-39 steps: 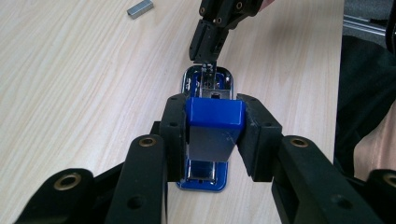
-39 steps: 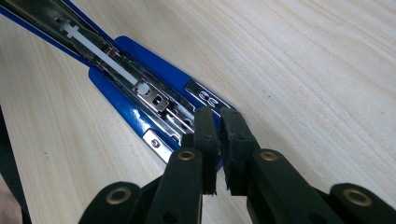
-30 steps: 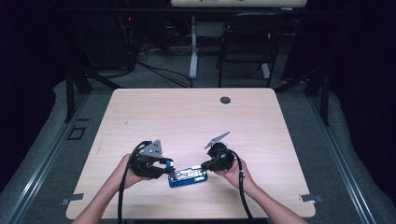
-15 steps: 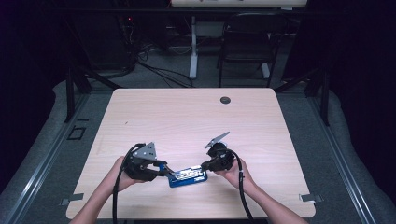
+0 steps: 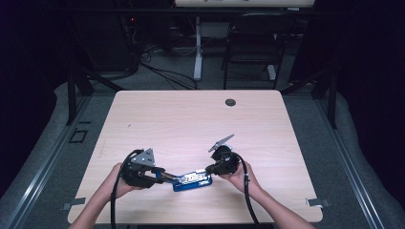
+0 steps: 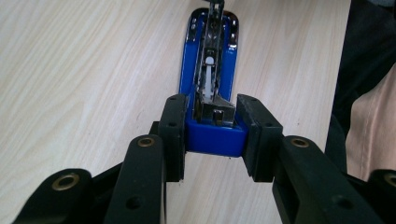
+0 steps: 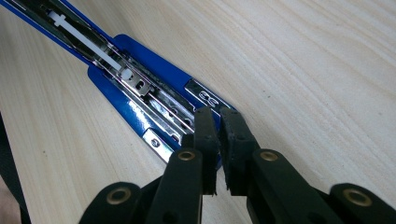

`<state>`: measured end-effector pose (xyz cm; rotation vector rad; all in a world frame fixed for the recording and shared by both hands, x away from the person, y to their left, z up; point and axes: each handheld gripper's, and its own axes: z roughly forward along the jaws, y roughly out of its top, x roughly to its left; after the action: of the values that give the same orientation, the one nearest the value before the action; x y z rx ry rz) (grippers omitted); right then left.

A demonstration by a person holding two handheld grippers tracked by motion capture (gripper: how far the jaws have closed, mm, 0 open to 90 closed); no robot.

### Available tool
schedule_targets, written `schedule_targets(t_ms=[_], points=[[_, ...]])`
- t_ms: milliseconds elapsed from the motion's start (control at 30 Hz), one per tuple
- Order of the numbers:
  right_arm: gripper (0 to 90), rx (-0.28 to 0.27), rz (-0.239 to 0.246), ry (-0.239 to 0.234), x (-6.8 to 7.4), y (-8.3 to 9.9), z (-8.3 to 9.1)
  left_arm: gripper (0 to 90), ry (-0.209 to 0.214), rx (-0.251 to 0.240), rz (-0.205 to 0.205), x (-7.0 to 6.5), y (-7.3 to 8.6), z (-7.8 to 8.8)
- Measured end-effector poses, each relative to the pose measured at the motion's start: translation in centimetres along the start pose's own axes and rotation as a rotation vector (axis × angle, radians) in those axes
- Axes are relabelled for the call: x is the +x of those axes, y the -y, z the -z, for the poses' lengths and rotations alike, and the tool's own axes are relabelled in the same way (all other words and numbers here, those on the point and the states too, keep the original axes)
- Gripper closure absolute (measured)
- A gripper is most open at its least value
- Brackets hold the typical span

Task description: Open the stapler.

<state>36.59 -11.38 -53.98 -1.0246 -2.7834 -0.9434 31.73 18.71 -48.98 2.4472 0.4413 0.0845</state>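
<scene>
From the high view, I work at the near edge of a pale wooden table (image 5: 191,119), a gripper in each hand. My left gripper (image 5: 165,176) comes in from the left and my right gripper (image 5: 208,170) from the right, both meeting on a blue stapler (image 5: 193,180) that lies flat between them, close to the table's front edge. A small dark round disc (image 5: 230,102) sits far off near the back edge; a black chair (image 5: 250,43) stands beyond the table.

In the left gripper view, my two black pads are clamped on the stapler (image 6: 212,93) at its hinged rear end — one pad against each side of the blue body, the left gripper (image 6: 212,135) closed on it. The stapler runs straight away from me, opened up, its metal channel and white pusher showing along the middle.

In the right gripper view, the right gripper (image 7: 219,140) has its jaws drawn almost together, only a thin slit between the pads. They sit at the rounded front end of the stapler (image 7: 140,88), over its chrome plate and blue base — I cannot tell for certain what, if anything, they pinch there. The open magazine stretches off toward the upper left across the wood grain.
</scene>
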Motion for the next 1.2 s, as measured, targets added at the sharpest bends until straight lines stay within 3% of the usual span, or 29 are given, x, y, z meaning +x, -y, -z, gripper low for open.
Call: schedule_targets(t_ms=[467, 600, 700, 867, 1200], points=[[86.3, 0.004, -0.003, -0.003, 0.0, 0.0, 0.0, 65.2, 0.021, 0.045, 0.016, 0.5, 1.4, -0.3], [86.3, 0.006, -0.005, -0.005, -0.1, 0.0, 0.0, 65.0, 0.040, 0.058, 0.038, 0.8, 2.1, -0.6], [86.3, 0.008, -0.004, -0.007, -0.1, -0.1, 0.0, 65.2, 0.032, 0.115, 0.037, 0.9, 2.7, -1.1], [86.3, 0.008, -0.002, -0.010, -0.2, -0.1, 0.0, 65.0, 0.065, 0.094, 0.071, 1.4, 3.4, -1.3], [86.4, 0.009, -0.013, -0.016, -0.2, -0.1, 0.0, 64.5, 0.088, 0.100, 0.094, 1.8, 4.3, -1.9]])
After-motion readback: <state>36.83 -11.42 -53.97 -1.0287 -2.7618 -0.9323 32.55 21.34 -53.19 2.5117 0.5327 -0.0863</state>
